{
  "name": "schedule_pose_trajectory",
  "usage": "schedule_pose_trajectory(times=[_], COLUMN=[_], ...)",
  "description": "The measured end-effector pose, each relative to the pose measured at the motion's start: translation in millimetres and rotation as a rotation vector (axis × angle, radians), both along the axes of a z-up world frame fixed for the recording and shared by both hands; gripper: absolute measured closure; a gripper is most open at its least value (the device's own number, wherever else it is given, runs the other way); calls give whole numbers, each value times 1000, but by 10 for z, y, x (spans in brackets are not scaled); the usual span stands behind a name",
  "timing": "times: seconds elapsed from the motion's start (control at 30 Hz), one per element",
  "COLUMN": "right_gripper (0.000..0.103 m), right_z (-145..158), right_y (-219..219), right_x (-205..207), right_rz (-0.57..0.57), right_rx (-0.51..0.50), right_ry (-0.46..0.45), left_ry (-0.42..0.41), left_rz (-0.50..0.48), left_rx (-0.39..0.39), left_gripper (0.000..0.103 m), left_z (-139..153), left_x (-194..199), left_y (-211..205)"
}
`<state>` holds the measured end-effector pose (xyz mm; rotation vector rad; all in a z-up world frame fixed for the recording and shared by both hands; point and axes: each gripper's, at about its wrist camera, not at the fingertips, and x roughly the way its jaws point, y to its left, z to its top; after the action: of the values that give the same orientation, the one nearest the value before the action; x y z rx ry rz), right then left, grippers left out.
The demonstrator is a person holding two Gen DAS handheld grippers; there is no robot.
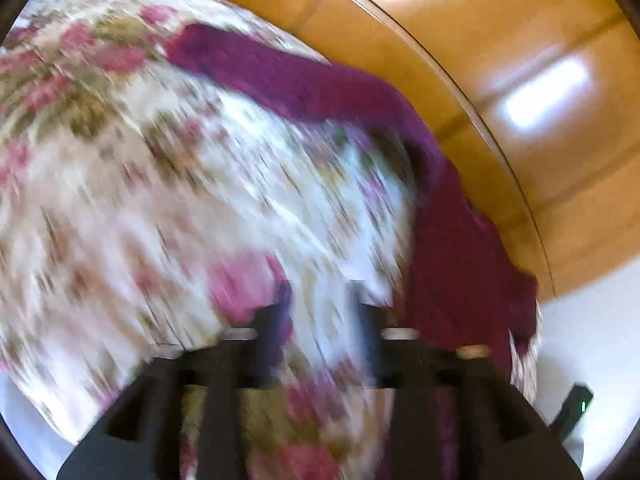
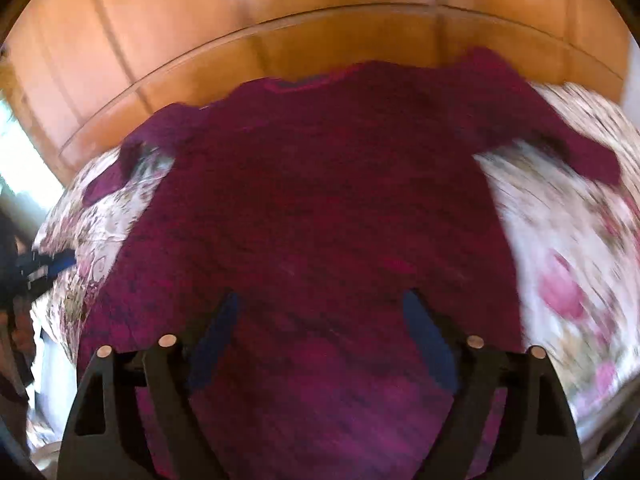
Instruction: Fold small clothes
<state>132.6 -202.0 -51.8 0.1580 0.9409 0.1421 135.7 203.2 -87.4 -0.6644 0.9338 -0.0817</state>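
A: What lies under the right gripper (image 2: 320, 300)?

B: A dark purple sweater (image 2: 320, 200). It lies flat on a cloth with flowers (image 2: 568, 264), the neck toward the wooden panel (image 2: 280, 12) behind. One sleeve goes out to each side. The right one lies on the cloth, the left one looks a bit bunched.

A: Does the right gripper hold the sweater?

B: No. Its two fingers (image 2: 424, 320) stand wide apart above the lower part of the sweater, and nothing is pressed between them. The picture is blurred, so it is not clear if the tips touch the fabric.

A: And the left gripper (image 1: 320, 304)?

B: It is open too, but less wide. Its fingers (image 1: 368, 312) point down at the cloth with flowers (image 1: 160, 200), just beside the edge of the sweater (image 1: 460, 264). Between them only the flowered cloth shows, no sweater.

A: Where is the sweater in the left view?

B: At the right side. It runs as a purple band from the top middle down to the right finger, along the wooden panel (image 1: 520, 80). This view is strongly blurred, so the folds are hard to read.
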Motion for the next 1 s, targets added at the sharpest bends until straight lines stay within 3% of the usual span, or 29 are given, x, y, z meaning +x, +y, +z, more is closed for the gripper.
schedule_pose_trajectory(times=[0.03, 0.23, 0.3, 0.57, 0.6, 0.67, 0.73, 0.8, 0.87, 1.0], right_gripper=[17, 11, 3, 2, 2, 2, 2, 2, 2, 2], right_z=[-21, -275, -405, -510, -520, -521, -521, -530, -530, -530], right_y=[118, 484, 507, 394, 384, 383, 388, 411, 406, 403], right_x=[104, 429, 486, 467, 468, 469, 459, 474, 467, 468], right_rz=[25, 66, 60, 57, 60, 67, 69, 68, 68, 69], right_rx=[-4, -136, -168, -97, -96, -99, -107, -108, -105, -102], right_ry=[-2, -26, -23, -49, -48, -47, -57, -62, -64, -66], left_ry=[-17, -11, 6, 64, 64, 75, 91, 71, 39, 31], left_rz=[57, 220, 252, 347, 352, 337, 331, 345, 384, 480], left_rx=[17, 8, 17, 57, 62, 80, 103, 116, 205, 244], left_gripper=[25, 25, 30, 33, 36, 70, 91, 93, 93, 94], left_z=[38, 3, -45, -249, -266, -297, -323, -267, -133, -59], left_x=[69, 650, 827, 1492, 1582, 1696, 1784, 1732, 1668, 1442], left_y=[113, 747, 889, 1377, 1414, 1449, 1483, 1530, 1596, 1921])
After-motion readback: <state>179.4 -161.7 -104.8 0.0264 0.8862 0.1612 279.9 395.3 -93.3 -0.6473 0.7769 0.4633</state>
